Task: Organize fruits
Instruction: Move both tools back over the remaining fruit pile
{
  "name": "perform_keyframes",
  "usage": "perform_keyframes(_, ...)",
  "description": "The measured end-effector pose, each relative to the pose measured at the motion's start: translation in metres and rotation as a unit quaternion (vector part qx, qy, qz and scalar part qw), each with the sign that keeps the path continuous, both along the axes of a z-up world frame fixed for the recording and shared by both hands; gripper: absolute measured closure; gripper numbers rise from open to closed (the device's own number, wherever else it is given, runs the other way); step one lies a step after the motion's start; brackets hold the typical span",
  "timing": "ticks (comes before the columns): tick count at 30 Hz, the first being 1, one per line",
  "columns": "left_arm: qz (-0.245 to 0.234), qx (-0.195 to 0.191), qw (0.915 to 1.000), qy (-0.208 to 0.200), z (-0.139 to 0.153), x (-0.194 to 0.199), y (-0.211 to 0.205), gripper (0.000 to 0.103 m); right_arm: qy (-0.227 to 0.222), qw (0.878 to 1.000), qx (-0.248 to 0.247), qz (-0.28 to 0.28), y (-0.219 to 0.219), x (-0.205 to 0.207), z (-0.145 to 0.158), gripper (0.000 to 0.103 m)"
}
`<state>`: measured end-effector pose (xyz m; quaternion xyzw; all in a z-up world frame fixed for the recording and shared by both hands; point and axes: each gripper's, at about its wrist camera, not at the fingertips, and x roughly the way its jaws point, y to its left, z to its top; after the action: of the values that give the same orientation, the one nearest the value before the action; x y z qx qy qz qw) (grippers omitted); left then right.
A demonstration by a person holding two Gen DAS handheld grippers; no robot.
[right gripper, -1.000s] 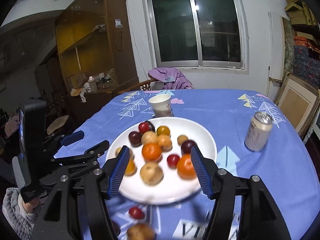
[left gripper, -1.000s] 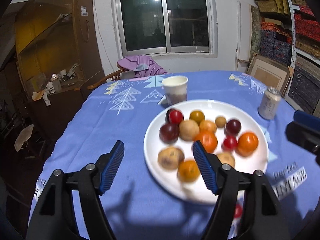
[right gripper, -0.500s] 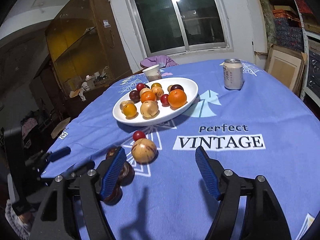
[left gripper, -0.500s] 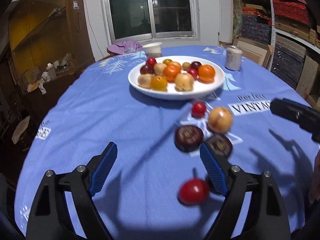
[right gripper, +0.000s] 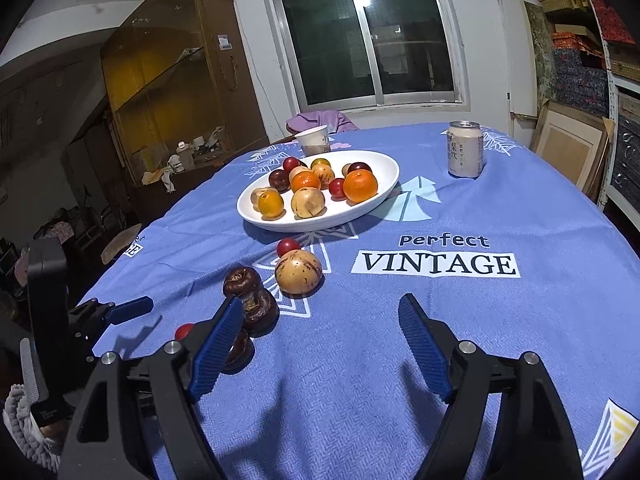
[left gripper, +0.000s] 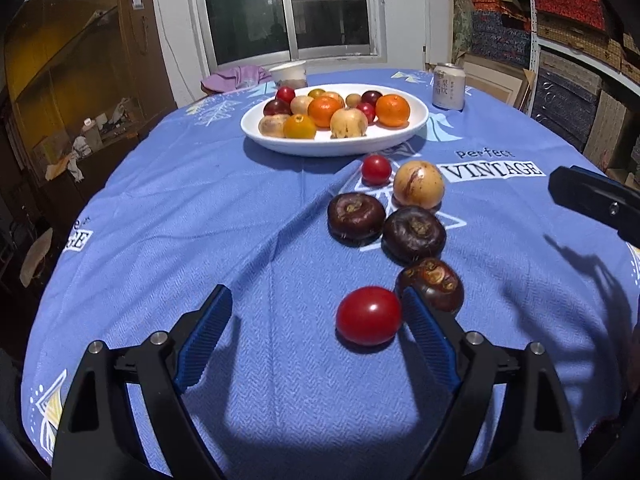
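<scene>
A white plate (left gripper: 336, 146) (right gripper: 320, 222) of oranges, plums and tan fruits sits mid-table on the blue cloth. Nearer lie loose fruits: a small red tomato (left gripper: 375, 169), a tan round fruit (left gripper: 418, 185) (right gripper: 298, 272) and three dark water chestnuts (left gripper: 356, 216) (right gripper: 260, 310). My left gripper (left gripper: 315, 294) is low over the cloth, jaws opening. A bigger red tomato (left gripper: 368, 315) lies between them, close to the right finger, untouched. My right gripper (right gripper: 321, 302) is also opening, with only cloth between its fingers and the chestnuts just beyond its left finger.
A drink can (left gripper: 448, 87) (right gripper: 465, 154) stands right of the plate and a paper cup (left gripper: 288, 74) behind it. A chair with purple cloth (right gripper: 320, 118) is at the far edge. A wooden cabinet stands left, stacked shelves right. A grey sleeve (right gripper: 24, 428) shows bottom left.
Both grippers have drawn back from above the plate and sunk toward the near part of the table. Their jaws stand wider. The loose fruits have come into view in front of them.
</scene>
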<state>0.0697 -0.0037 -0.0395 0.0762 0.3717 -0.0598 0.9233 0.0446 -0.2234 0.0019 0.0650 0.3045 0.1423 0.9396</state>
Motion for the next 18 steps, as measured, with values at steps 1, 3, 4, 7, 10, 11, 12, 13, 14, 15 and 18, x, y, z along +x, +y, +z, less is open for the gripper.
perform_keyframes(1,0.0,-0.005,1.0,0.002,0.0,0.0,0.003,0.017,0.001,1.0,0.0,0.001,0.0,0.0,-0.001,0.019)
perform_keyframes(3,0.004,-0.007,1.0,0.001,0.0,0.001,0.005,0.017,0.004,1.0,-0.001,0.002,0.0,0.0,-0.003,0.018)
perform_keyframes(4,0.003,-0.007,1.0,0.003,0.0,0.002,0.005,0.017,0.006,1.0,0.0,0.003,0.0,0.0,-0.004,0.018)
perform_keyframes(7,-0.01,-0.002,0.9999,0.012,-0.002,0.001,0.0,0.021,0.008,1.0,0.001,0.006,0.0,-0.001,-0.005,0.018)
perform_keyframes(10,-0.028,-0.002,0.9995,0.017,-0.004,-0.003,-0.004,0.035,0.007,1.0,-0.005,0.012,0.003,-0.002,-0.005,0.018)
perform_keyframes(11,-0.032,-0.004,0.9993,0.019,-0.005,-0.003,-0.005,0.038,0.007,1.0,-0.008,0.015,0.005,-0.003,-0.005,0.018)
perform_keyframes(12,-0.035,-0.006,0.9991,0.022,-0.006,-0.002,-0.005,0.04,0.007,1.0,-0.011,0.018,0.008,-0.003,-0.006,0.018)
perform_keyframes(13,-0.037,-0.008,0.999,0.024,-0.007,-0.002,-0.006,0.042,0.008,1.0,-0.015,0.023,0.011,-0.004,-0.007,0.018)
perform_keyframes(14,-0.039,-0.011,0.9988,0.027,-0.008,-0.001,-0.005,0.045,0.007,0.999,-0.018,0.026,0.013,-0.005,-0.007,0.018)
perform_keyframes(15,-0.041,-0.013,0.9987,0.029,-0.008,-0.001,-0.005,0.046,0.007,0.999,-0.021,0.029,0.015,-0.005,-0.008,0.018)
perform_keyframes(18,-0.049,-0.016,0.9982,0.03,-0.009,-0.001,-0.006,0.052,0.008,0.999,-0.025,0.033,0.02,-0.006,-0.009,0.018)
